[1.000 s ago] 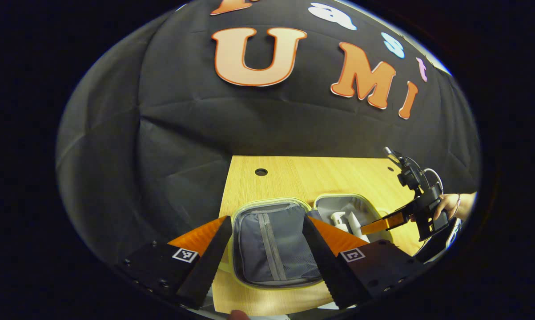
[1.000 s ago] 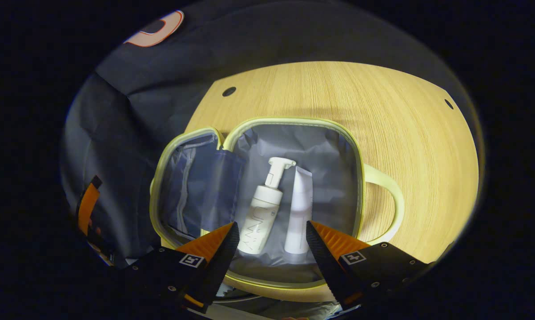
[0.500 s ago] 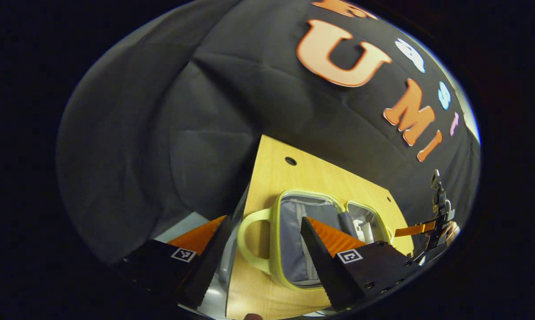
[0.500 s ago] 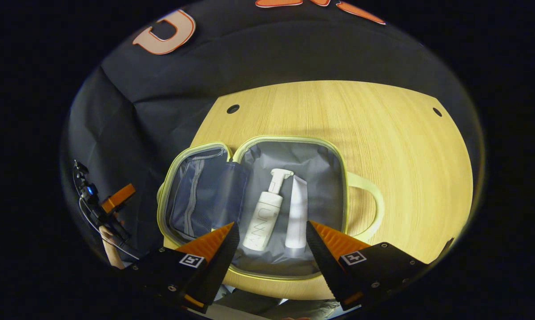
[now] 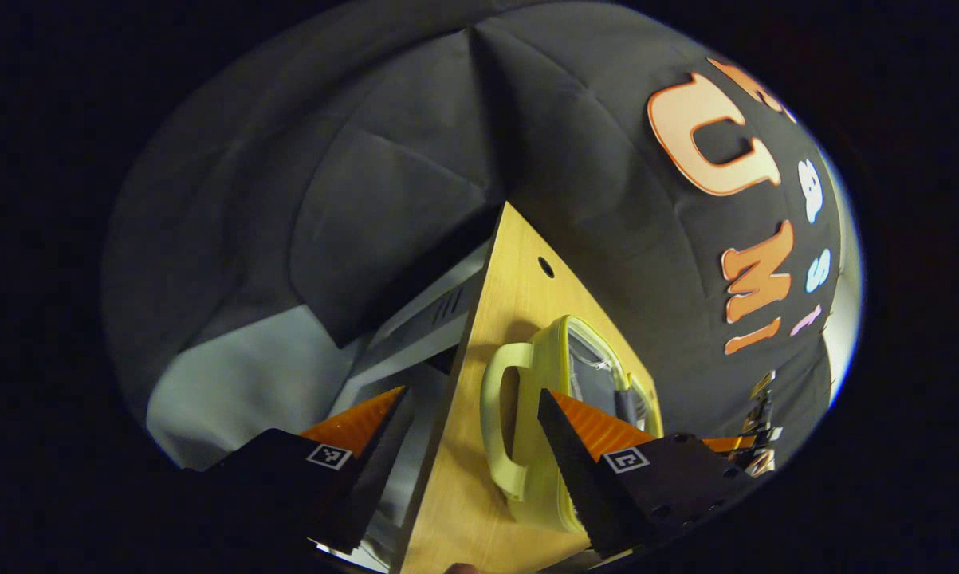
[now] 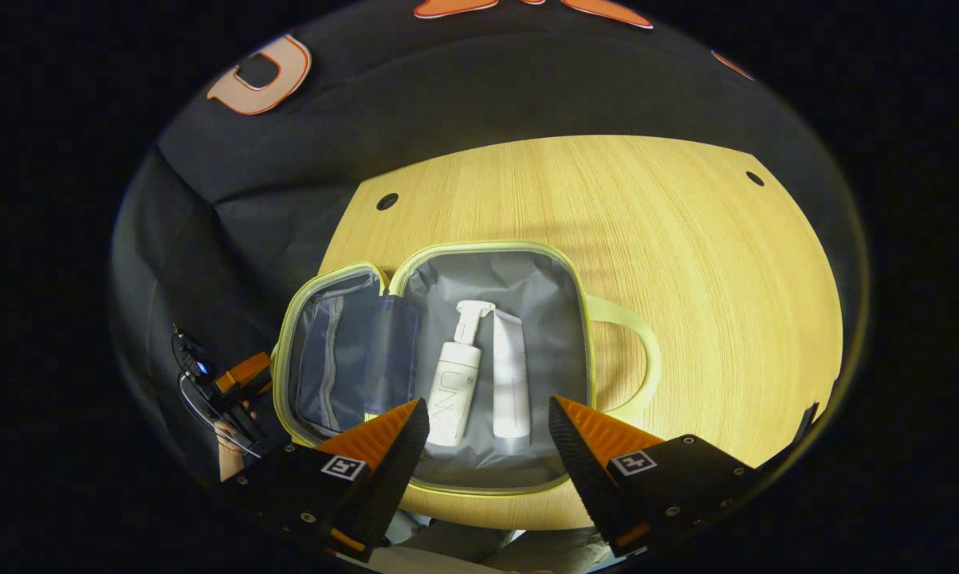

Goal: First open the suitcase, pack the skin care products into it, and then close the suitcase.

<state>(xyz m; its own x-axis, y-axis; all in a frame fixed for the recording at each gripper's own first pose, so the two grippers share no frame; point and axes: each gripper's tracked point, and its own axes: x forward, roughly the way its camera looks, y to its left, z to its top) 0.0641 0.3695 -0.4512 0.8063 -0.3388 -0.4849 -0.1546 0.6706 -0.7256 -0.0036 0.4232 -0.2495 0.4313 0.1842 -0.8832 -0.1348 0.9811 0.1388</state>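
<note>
R gripper (image 6: 489, 430) is wide open, holds nothing, hangs over the open suitcase (image 6: 479, 263) on the wood table (image 6: 686, 239). Pump bottle (image 6: 453, 383) & tube (image 6: 511, 383) lie side by side inside the case. L gripper (image 5: 473, 422) is wide open too, empty, tipped sideways at the table edge near the case handle (image 5: 499, 430).

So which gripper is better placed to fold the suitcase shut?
Probably left: its hand-held gripper is open beside the pale yellow-green suitcase lid's handle; the right hand-held gripper hovers farther back.
</note>
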